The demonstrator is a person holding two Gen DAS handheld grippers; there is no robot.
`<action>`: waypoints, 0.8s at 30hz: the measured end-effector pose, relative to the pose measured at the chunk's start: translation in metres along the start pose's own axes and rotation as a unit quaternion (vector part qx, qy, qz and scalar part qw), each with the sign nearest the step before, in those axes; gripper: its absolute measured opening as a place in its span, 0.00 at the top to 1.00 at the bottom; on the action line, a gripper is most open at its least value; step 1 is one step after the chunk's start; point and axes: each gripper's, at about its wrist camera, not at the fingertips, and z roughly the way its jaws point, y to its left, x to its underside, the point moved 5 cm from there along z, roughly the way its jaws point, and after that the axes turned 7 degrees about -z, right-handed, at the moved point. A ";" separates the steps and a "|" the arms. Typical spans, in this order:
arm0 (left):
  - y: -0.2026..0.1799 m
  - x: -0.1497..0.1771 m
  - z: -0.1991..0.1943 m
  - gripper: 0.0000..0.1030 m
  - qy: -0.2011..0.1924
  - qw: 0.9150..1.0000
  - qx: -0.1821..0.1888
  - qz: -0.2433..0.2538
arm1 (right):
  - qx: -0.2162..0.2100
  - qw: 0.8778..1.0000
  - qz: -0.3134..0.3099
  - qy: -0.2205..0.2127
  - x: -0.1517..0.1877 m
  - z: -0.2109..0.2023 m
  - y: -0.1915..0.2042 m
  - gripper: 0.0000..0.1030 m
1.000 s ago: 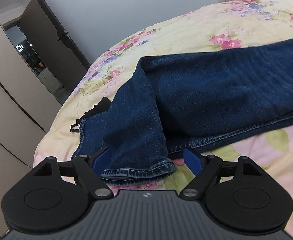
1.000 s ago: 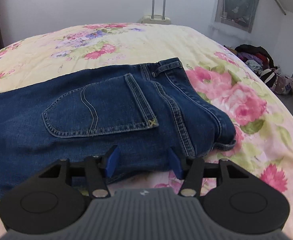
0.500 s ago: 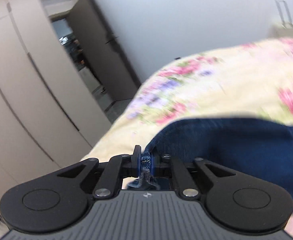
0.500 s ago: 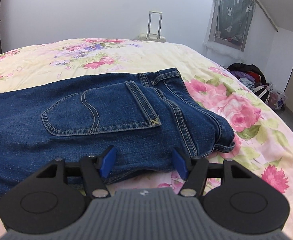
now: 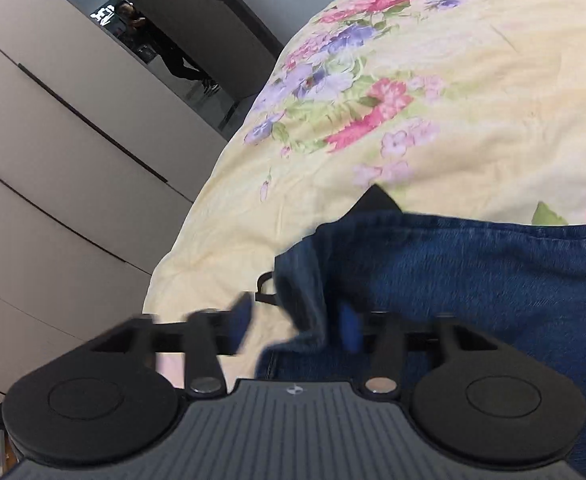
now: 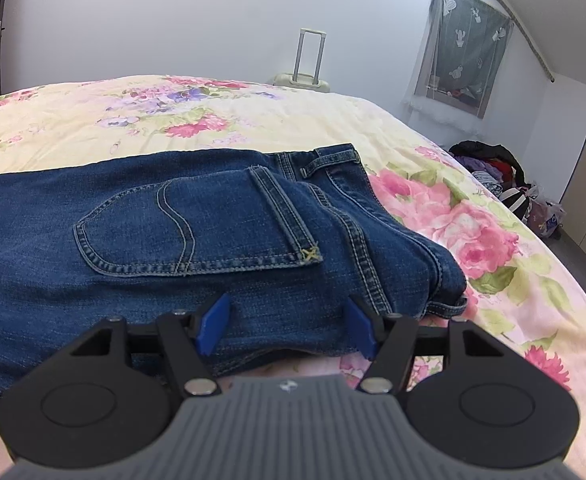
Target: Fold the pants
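Your dark blue denim pants (image 6: 221, 232) lie flat on the pale yellow floral bedspread (image 6: 253, 120), already doubled lengthwise so that one leg sits on the other and a back pocket (image 6: 197, 228) faces up; that first fold looks done, judging by the waistband end stacked in two layers at the right of the right wrist view.

Your right gripper (image 6: 287, 328) hovers at the near edge of the seat with its blue pads (image 6: 213, 322) spread wide apart, and nothing sits between them; it is poised, not gripping.

Your left gripper (image 5: 297, 324) is at the leg end of the pants (image 5: 473, 280); its jaws stand apart, and a loose, blurred fold of hem cloth hangs in the gap between them; the motion blur makes it hard to say whether a pad (image 5: 243, 318) touches the cloth, but the jaws are not clamped on it.

A small black object (image 5: 377, 200) pokes out from behind the denim on the far side, and a thin black strap (image 5: 265, 284) shows near the hem; keep them out of the fold.

What remains, I judge, is the crosswise folding: the legs are not yet brought over toward the waistband, so you are roughly at the halfway mark; the hem end looks rumpled and may want smoothing.
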 end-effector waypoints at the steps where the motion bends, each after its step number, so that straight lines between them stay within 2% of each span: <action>1: 0.002 0.001 -0.001 0.18 -0.002 1.000 0.006 -0.007 | 0.001 1.000 -0.001 0.000 0.000 0.001 0.000 0.41; 5: 0.028 0.012 -0.013 0.17 0.001 0.998 0.034 -0.055 | 0.008 1.000 -0.006 -0.001 -0.001 0.001 0.003 0.41; 7: 0.045 0.020 -0.021 0.17 0.012 0.994 0.062 -0.092 | 0.016 1.000 -0.010 0.000 -0.003 -0.001 0.006 0.41; 9: 0.062 0.033 -0.031 0.19 0.026 0.986 0.093 -0.133 | 0.024 1.000 -0.014 0.008 -0.005 -0.005 0.008 0.41; 11: 0.078 0.048 -0.040 0.19 0.040 0.975 0.128 -0.180 | 0.026 0.999 -0.004 0.025 -0.009 -0.012 0.012 0.41; 13: 0.091 0.064 -0.046 0.20 0.052 0.957 0.164 -0.234 | 0.014 0.999 0.020 0.049 -0.013 -0.021 0.016 0.41; 16: 0.102 0.090 -0.046 0.20 0.067 0.922 0.216 -0.313 | -0.016 0.995 0.062 0.076 -0.015 -0.041 0.029 0.37; 20: 0.106 0.122 -0.039 0.20 0.070 0.881 0.263 -0.386 | -0.057 0.991 0.073 0.097 -0.003 -0.067 0.065 0.37; 22: 0.106 0.134 -0.032 0.20 0.076 0.860 0.280 -0.420 | -0.059 0.991 0.069 0.098 0.005 -0.076 0.079 0.37; 24: 0.105 0.143 -0.022 0.20 0.079 0.834 0.300 -0.456 | -0.049 0.990 0.077 0.103 0.014 -0.084 0.087 0.37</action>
